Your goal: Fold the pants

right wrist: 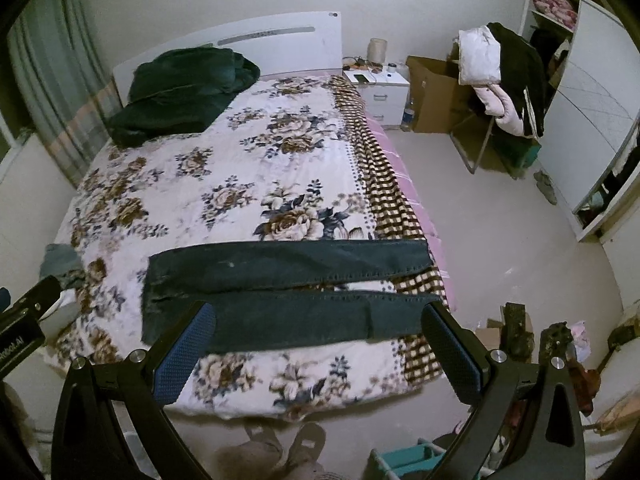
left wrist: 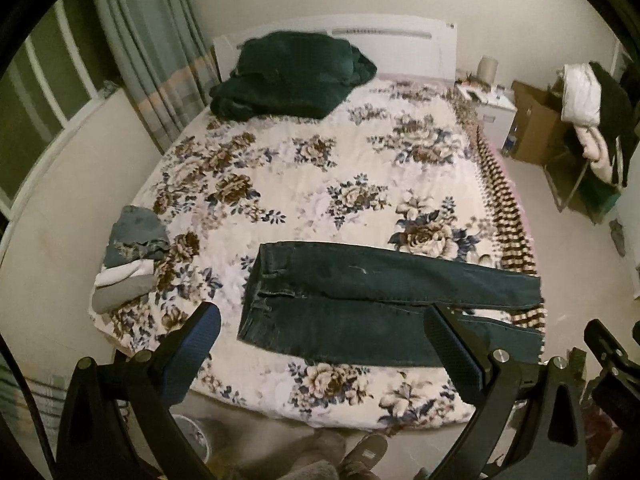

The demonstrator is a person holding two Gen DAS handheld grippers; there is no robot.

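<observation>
Status: nothing folded yet, as far as I can judge. The bed point(left wrist: 280, 184), floral cover, is the landmark for everything below. The pants point(left wrist: 360, 304), dark denim, lie flat across the bed's near end, waistband toward the bed's left side, the two legs side by side with a slim gap between them, cuffs reaching the checkered border on the bed's right edge. The near leg's cuff looks doubled back on itself in the right wrist view (could just be a crease, can't say). Left to do: lay one leg over the other, then fold lengthwise; all of it, basically. Left gripper point(left wrist: 320, 344) hangs above the bed's near edge over the waistband end, fingers spread wide, holding nothing. Right gripper point(right wrist: 320, 340) sits above the same edge over the leg end, also spread wide and empty. Neither touches the cloth. Around: a dark green blanket point(left wrist: 288, 76) is bunched at the head of the bed, well apart from the pants. A small pile of clothes point(left wrist: 128, 256) lies on the bed's left edge, near the waistband but not touching. Cardboard box point(right wrist: 436, 92) and a chair point(right wrist: 496, 120) draped with clothes stand off the bed's right side, out of the way. Nothing blocks the fold.
</observation>
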